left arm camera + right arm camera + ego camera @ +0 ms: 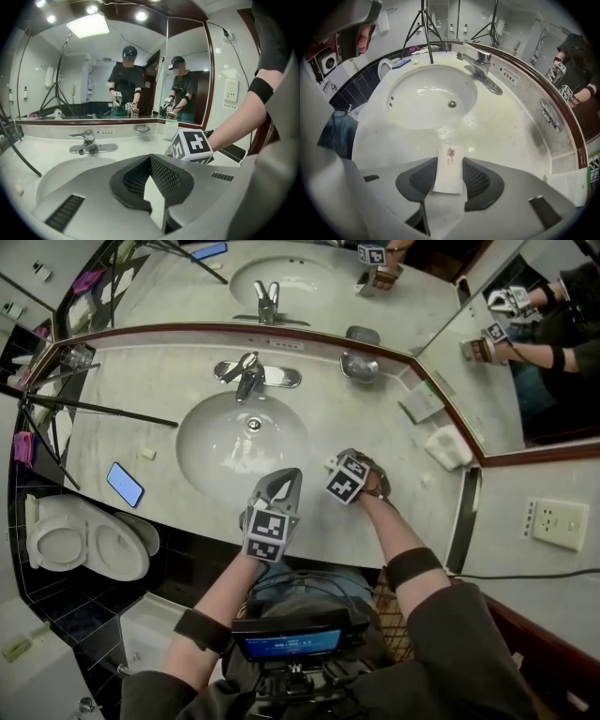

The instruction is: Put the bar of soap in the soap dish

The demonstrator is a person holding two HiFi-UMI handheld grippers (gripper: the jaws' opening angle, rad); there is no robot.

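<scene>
The bar of soap (449, 168), a flat white wrapped bar with a small printed logo, lies on the marble counter just in front of the sink basin (431, 96). My right gripper (449, 177) points steeply down over it, its mesh pads against the bar's two long sides. In the head view only a white corner of the soap (332, 463) shows beside the right gripper (341, 467). The chrome soap dish (359, 367) stands by the mirror at the back right and appears as the dish (551, 115) and the dish (141, 128). My left gripper (281, 482) hovers shut over the basin's front rim, holding nothing (150, 174).
A chrome faucet (248, 374) stands behind the basin. A blue phone (124, 484) and a small white piece (147, 454) lie at the left, under a tripod leg (103, 409). A leaflet (420, 401) and a folded white cloth (448, 446) lie at the right. A toilet (84, 545) sits below left.
</scene>
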